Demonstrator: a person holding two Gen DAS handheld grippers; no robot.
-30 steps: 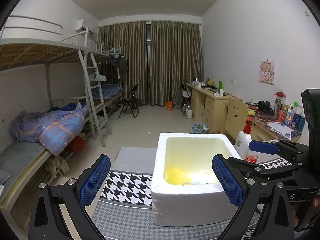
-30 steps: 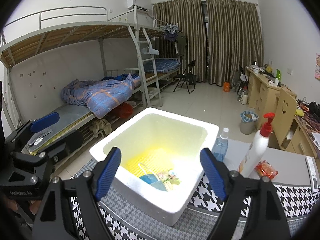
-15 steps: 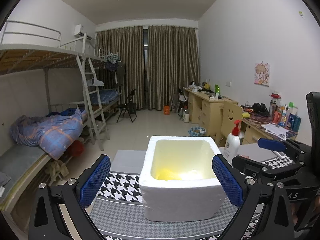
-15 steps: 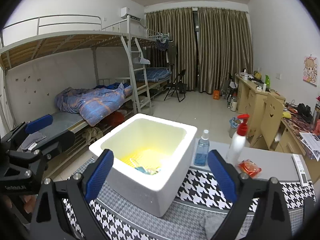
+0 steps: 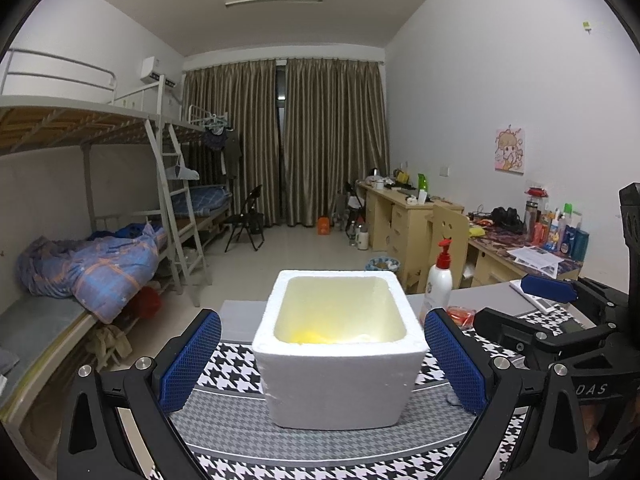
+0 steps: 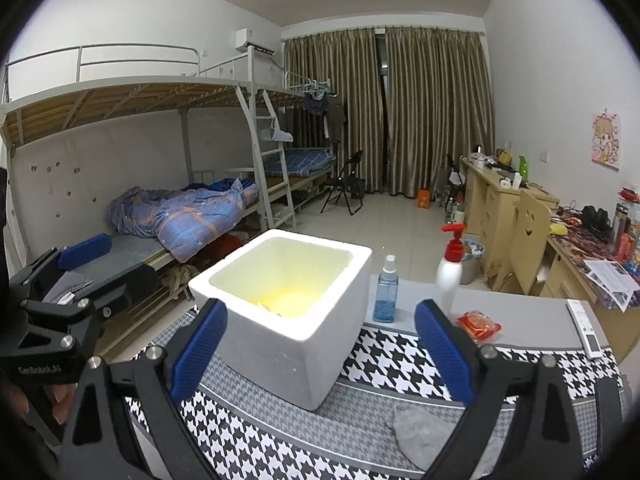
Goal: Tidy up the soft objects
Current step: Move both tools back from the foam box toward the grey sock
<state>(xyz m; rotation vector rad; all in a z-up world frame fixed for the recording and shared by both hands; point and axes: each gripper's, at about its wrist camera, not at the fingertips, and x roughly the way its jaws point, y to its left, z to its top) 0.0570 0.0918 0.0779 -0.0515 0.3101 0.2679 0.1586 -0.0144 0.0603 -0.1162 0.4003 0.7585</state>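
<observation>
A: Entry. White foam box [image 6: 288,316] stands upright on the houndstooth cloth [image 6: 400,360] that covers the bench [image 6: 520,324]. Thick walls, inside tinted yellow; the right wrist view shows a few small items [image 6: 272,309] on its floor, too small to name.

B: Soft object outside the box?

A: One grey cloth [image 6: 428,432], crumpled, lying flat on the houndstooth cloth near the box's near right corner, below the right hand-held gripper [image 6: 320,354]. It shows only in the right wrist view.

B: Gripper states?

A: Right hand-held gripper: jaws have just been opening and now stand wide apart, nothing between the pads. Left hand-held gripper [image 5: 322,360]: jaws wide apart too, nothing held; the box is in line with the gap but beyond the pads, untouched.

B: Differences between views?

A: The right wrist view shows a blue spray bottle [image 6: 386,290] just beside the box, a white pump bottle with red top [image 6: 450,276], a red packet [image 6: 478,324] and a white remote [image 6: 584,326]. In the left wrist view the spray bottle is hidden; the pump bottle [image 5: 438,280] and packet [image 5: 460,314] show beside the box [image 5: 340,360].
</observation>
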